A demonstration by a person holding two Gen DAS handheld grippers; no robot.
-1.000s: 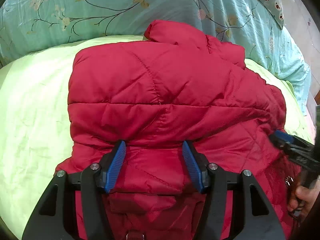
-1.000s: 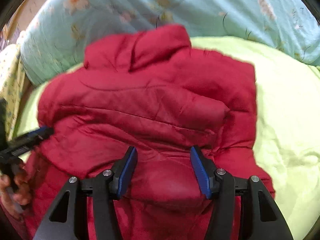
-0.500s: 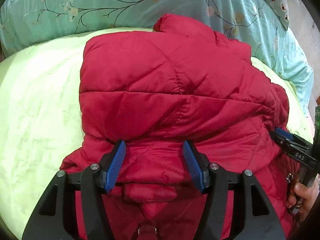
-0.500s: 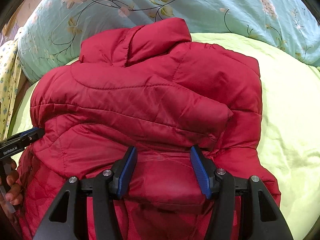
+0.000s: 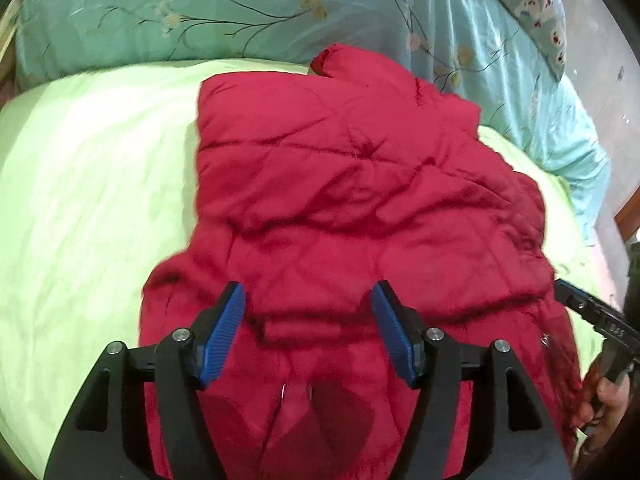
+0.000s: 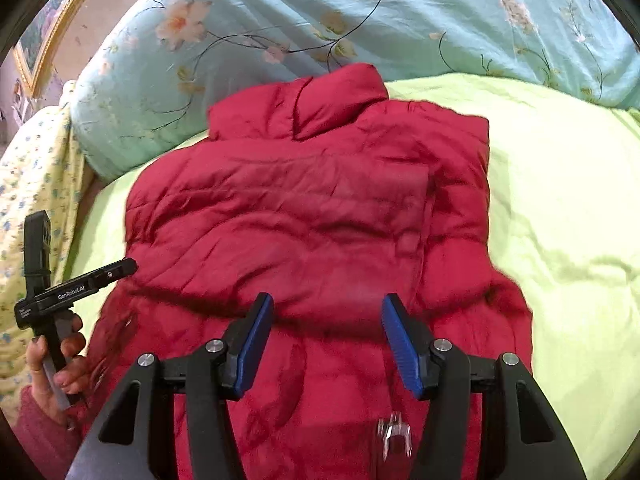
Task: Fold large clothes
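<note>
Left tongs (image 5: 307,332) just widened, right tongs (image 6: 326,344) half-open; both empty over the puffy red quilted jacket (image 5: 360,200).

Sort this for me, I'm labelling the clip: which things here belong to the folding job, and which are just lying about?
Job:
- red jacket, spread on the green sheet
- left gripper, jaws have just been opening, clear of the jacket
- right gripper, open above the jacket

Lying about:
- floral quilt
- patterned pillow
- yellow cloth
</note>
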